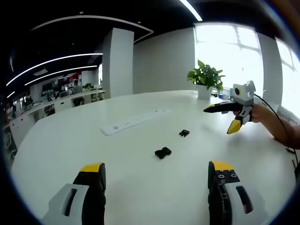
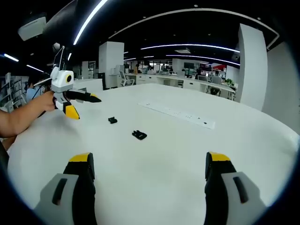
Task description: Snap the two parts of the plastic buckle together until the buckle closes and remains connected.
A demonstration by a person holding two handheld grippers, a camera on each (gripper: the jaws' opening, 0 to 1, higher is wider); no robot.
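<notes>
Two black buckle halves lie apart on the white worktop [image 1: 140, 187], neither of them held. In the left gripper view the larger half [image 1: 162, 152] sits just above the middle of the frame, ahead of the left claw [image 1: 157, 176] and between its jaws' lines, its long axis running roughly across the picture; the smaller half [image 1: 184, 133] lies further out, up and to the right. The left claw stands wide open with nothing in it. In the right gripper view the same larger half [image 2: 139, 135] lies ahead of the right claw [image 2: 147, 166], slightly left of centre, and the smaller half [image 2: 112, 120] is beyond it to the upper left. The right claw is likewise spread wide and empty. Both claws look about equally far from the larger half, as far as I can judge. Count: two buckle parts, two claws, one long white power strip [image 1: 133, 122] set into the worktop, one potted plant [image 1: 206, 77] at the far edge.
</notes>
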